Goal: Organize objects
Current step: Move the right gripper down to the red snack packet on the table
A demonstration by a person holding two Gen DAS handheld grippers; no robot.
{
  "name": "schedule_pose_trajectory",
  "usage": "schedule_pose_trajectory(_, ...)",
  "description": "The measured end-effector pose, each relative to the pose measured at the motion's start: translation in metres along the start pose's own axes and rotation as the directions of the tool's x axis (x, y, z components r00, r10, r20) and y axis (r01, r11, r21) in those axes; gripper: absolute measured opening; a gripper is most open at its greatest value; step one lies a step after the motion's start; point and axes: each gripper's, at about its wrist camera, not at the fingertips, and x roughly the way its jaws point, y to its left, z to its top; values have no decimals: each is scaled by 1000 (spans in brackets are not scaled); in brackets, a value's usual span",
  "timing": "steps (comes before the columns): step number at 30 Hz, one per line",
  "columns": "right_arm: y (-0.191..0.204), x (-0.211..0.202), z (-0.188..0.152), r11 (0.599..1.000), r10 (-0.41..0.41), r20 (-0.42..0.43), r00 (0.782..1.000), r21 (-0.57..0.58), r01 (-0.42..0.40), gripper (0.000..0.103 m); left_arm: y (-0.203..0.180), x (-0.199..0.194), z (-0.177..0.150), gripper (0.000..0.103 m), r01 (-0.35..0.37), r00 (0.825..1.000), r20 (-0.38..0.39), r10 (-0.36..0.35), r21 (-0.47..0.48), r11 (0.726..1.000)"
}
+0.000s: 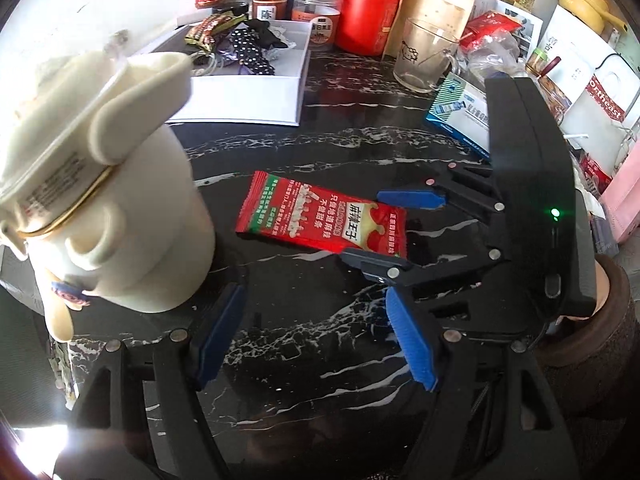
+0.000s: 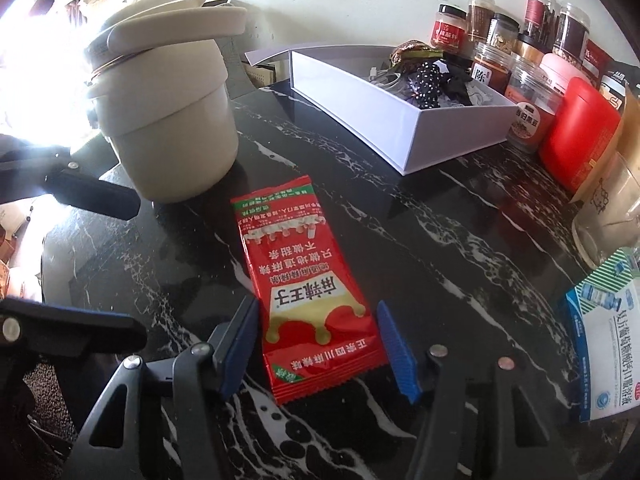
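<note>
Looking from the left wrist: the left gripper [image 1: 316, 340] hangs over the black marble table [image 1: 320, 152] with its blue fingers [image 1: 412, 344] spread wide and nothing between them.
Snack packet: the red snack packet [image 1: 324, 216] lies flat on the table, ahead of the left gripper.
Other tool: the right gripper [image 1: 386, 228] comes in from the right, one finger on each side of the packet's near end, spread apart.
Big pot: a cream pot [image 1: 132, 216] with a lid stands on the left, near the packet but not touching it.
Box: a white box [image 1: 248, 96] sits farther back, with dark dotted cloth and wrappers inside.
Back row: a red canister [image 1: 368, 16], a glass mug [image 1: 424, 56] and jars stand behind; a blue and white carton [image 1: 460, 116] lies on the right.

Looking from the right wrist: the right gripper [image 2: 318, 348] is open, and the bottom end of the red snack packet [image 2: 308, 292] lies between its blue fingers [image 2: 396, 348]. I cannot tell if the pads touch it.
Pot: the cream pot [image 2: 168, 120] stands just past the packet's far end, to the left.
Box: the white box [image 2: 400, 120] is to the upper right, well apart from the packet, with open black table [image 2: 440, 240] between.
Left tool: a black finger of the left gripper [image 2: 92, 196] shows at the left edge, by the pot.
Side things: the red canister [image 2: 576, 136] and jars stand past the box; the carton [image 2: 608, 344] lies at the right edge.
</note>
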Motion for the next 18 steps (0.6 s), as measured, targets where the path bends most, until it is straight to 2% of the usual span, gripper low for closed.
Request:
schedule_pose_trajectory(5, -10, -21, -26, 999, 23, -18, 1000, -38, -23, 59, -11, 8, 5, 72, 16, 1000, -8, -16, 23, 1000)
schedule_pose_trajectory(11, -22, -40, -53, 999, 11, -27, 1000, -40, -12, 61, -25, 30, 12, 72, 56, 997, -57, -53, 50, 997)
schedule_pose_trajectory(13, -24, -44, -57, 1000, -12, -22, 1000, -26, 11, 65, -28, 38, 16, 72, 75, 995, -63, -72, 56, 996)
schedule_pose_trajectory(16, -26, -47, -66, 996, -82, -2, 997, 29, 82, 78, -31, 49, 21, 72, 87, 995, -56, -83, 72, 994)
schedule_pose_trajectory(18, -27, -51, -72, 988, -135, 10, 991, 79, 134, 79, -33, 54, 25, 72, 93, 995, -53, -89, 82, 992)
